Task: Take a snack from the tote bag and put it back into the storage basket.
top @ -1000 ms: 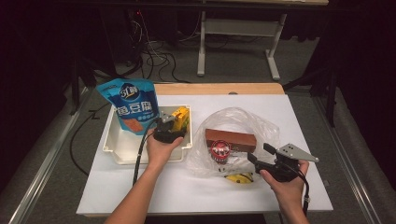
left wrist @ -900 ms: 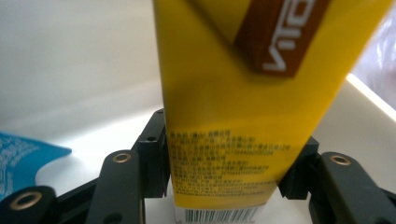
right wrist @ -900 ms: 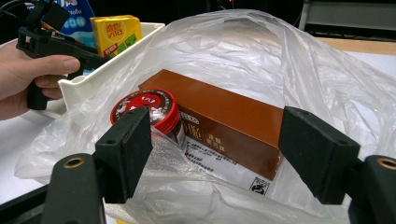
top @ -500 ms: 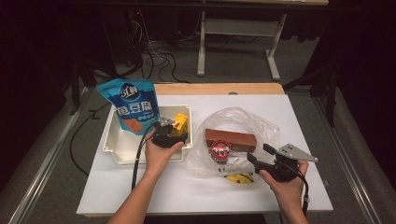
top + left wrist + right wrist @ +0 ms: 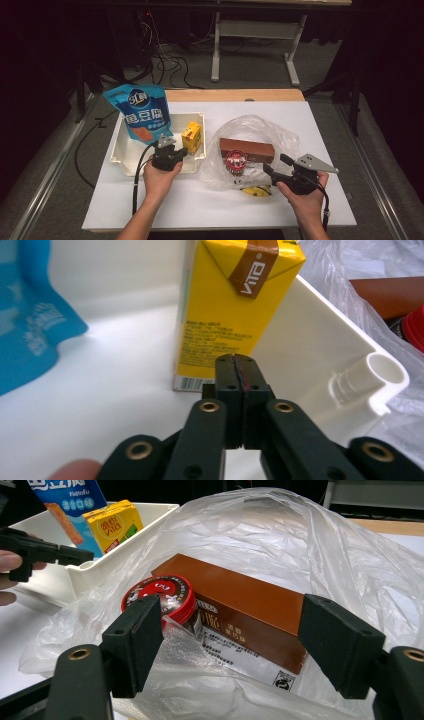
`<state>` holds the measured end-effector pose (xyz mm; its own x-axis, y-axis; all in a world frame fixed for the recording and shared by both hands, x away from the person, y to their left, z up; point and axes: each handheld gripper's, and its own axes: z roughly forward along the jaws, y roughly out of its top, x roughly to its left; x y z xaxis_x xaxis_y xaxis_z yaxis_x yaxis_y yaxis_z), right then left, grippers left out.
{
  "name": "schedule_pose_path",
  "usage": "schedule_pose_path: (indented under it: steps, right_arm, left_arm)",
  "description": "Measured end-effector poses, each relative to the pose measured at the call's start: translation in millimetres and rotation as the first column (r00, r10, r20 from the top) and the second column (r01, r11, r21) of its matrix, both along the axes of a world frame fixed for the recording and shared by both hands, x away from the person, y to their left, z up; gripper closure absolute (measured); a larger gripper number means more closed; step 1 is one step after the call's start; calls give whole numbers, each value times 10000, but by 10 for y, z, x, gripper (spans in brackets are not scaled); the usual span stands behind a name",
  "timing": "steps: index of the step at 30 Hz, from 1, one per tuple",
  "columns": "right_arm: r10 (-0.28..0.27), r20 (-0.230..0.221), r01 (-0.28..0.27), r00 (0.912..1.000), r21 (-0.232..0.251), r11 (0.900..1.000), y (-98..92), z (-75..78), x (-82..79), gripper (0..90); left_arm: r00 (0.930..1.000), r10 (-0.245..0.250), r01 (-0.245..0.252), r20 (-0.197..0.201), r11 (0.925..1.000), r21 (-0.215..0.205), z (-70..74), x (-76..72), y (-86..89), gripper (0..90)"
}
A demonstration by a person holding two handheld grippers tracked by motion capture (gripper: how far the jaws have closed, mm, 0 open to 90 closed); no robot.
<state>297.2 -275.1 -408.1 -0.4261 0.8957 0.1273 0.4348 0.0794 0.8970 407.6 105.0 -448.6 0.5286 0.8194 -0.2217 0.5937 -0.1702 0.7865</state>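
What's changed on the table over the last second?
The left gripper let go of the yellow carton, which now stands in the white tray, and drew back toward the person; its jaws have just closed on nothing. The right gripper, plastic bag and blue pouch stayed put.

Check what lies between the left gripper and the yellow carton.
Nothing: in the left gripper view, bare bin floor separates left gripper from yellow carton.

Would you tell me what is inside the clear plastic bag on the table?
Inside the plastic bag lie a brown box and a red round tin against its near side. The bag's crumpled film covers the box's lower edge, so anything beneath it stays hidden.
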Motion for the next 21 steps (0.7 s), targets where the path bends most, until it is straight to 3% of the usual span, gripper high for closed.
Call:
schedule_pose_path:
  steps: [5,11,15,21]
  right_arm:
    - [-65,-55,65,10000,1,10000,-7,-14,-2,267]
    - [-70,-41,70,10000,6,10000,-25,-14,3,270]
    - [-75,-24,75,10000,20,10000,-35,-13,-2,273]
    - [-179,-51,179,9998,69,9998,-60,-14,4,278]
  left_arm:
    - [9998,91,-90,-161,9999,46,-1,110,-92,900]
    - [9959,810,-811,-411,9967,-4,10,255,-132,900]
    - [9931,958,-973,-675,9951,-185,-15,354,-123,900]
    - [9852,1639,-1638,-509,9865,70,-11,449,-113,900]
